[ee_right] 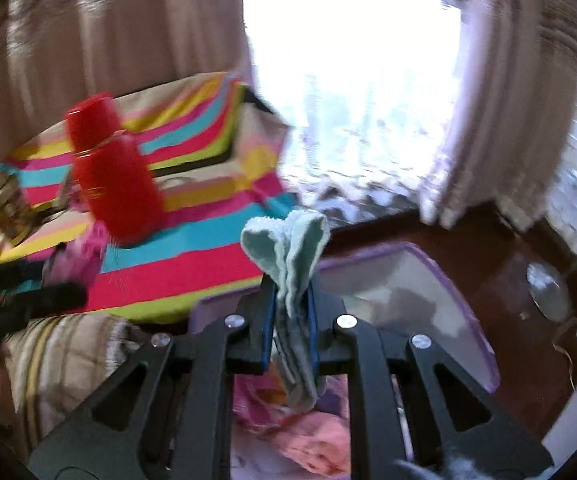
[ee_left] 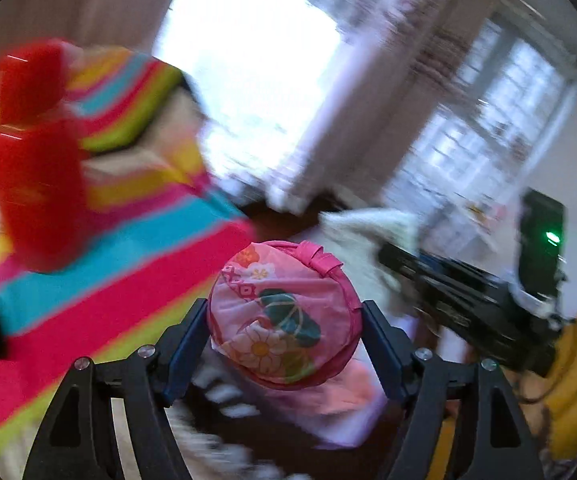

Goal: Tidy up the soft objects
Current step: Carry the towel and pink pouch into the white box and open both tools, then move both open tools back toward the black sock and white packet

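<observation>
Caught mid-carry above a striped blanket [ee_left: 100,300] by a bright window [ee_left: 256,80]: left gripper [ee_left: 284,320] clamped around a round pink floral pouch [ee_left: 284,316], blue pads pressed to its two sides, the pouch held clear of the surface and bulging forward between them. Right gripper [ee_right: 290,312] pinched tight on a folded mint-green cloth [ee_right: 288,252], its upper end fanning out above the fingertips, its lower end hanging down behind them. Both views blurred, likely from motion. Below the right tool, a clear purple-rimmed storage bin [ee_right: 464,280] with pink fabric [ee_right: 312,440] just in front, seemingly the collecting spot. Red flask [ee_right: 108,168] upright on the blanket, well apart from both loads.

Best handled by keeping both grips firm until each item sits over the bin, then lowering before letting go, since soft goods dropped from height tend to unfold or catch the rim. Worth releasing one tool at a time, cloth first perhaps, so the pouch lands on top without crushing the fold. Care needed near the flask: a swinging cloth tail could tip it.
</observation>
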### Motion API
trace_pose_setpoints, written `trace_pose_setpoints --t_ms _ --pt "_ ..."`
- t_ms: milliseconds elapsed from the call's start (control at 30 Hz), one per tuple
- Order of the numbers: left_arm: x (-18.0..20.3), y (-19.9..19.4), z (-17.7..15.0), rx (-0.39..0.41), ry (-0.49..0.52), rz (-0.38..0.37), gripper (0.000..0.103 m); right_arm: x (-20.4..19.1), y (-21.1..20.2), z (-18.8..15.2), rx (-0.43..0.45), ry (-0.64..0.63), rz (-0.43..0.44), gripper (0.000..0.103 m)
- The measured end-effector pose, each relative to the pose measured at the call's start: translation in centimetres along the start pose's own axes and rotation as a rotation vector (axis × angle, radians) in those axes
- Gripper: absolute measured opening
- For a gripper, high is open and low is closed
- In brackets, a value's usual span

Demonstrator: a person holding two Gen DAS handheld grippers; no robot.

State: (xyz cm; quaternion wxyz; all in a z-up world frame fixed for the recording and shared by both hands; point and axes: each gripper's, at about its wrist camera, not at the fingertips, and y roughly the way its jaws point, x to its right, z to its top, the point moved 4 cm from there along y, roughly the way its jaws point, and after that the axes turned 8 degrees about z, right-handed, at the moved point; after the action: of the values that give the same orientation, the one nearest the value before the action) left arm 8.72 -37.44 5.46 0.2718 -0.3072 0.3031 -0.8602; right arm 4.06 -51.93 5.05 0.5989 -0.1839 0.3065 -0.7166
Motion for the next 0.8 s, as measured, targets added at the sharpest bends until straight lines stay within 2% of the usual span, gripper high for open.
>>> trace_pose_setpoints --t_ms 100,133,167,233,367,500,667,800 --pt "2.9 2.1 -0.9 -0.072 0.050 -0.099 0.083 2.3 -0.4 -0.3 -0.011 0.036 -0.081 0.023" --pt "3.0 2.5 -1.1 -0.081 0.062 -0.099 0.084 2.7 -0.3 -0.3 -0.017 0.042 -0.096 0.036" --pt "3.1 2.6 -1.2 -0.081 0.071 -0.092 0.085 3.1 -0.3 -0.4 -0.027 0.045 -0.113 0.059" --pt "2.4 2.6 -0.9 -0.077 0.057 -0.075 0.088 3.4 -0.3 -0.6 -0.030 0.039 -0.124 0.080" --pt "-1.1 0.3 -0.6 -0.036 -0.007 -0.010 0.088 2.0 0.1 -0.6 -0.040 -0.002 -0.101 0.080" --pt "-7.3 -2.2 -0.1 0.017 -0.101 0.099 0.088 -0.9 0.8 -0.8 -0.050 -0.052 -0.034 0.080" --pt "-17.2 -6.4 -0.5 0.096 -0.302 0.249 0.088 -6.6 2.0 -1.4 -0.081 -0.126 0.083 0.080" --pt "-24.1 -9.3 -1.0 0.154 -0.460 0.317 0.088 -12.0 3.3 -1.7 -0.108 -0.206 0.174 0.080"
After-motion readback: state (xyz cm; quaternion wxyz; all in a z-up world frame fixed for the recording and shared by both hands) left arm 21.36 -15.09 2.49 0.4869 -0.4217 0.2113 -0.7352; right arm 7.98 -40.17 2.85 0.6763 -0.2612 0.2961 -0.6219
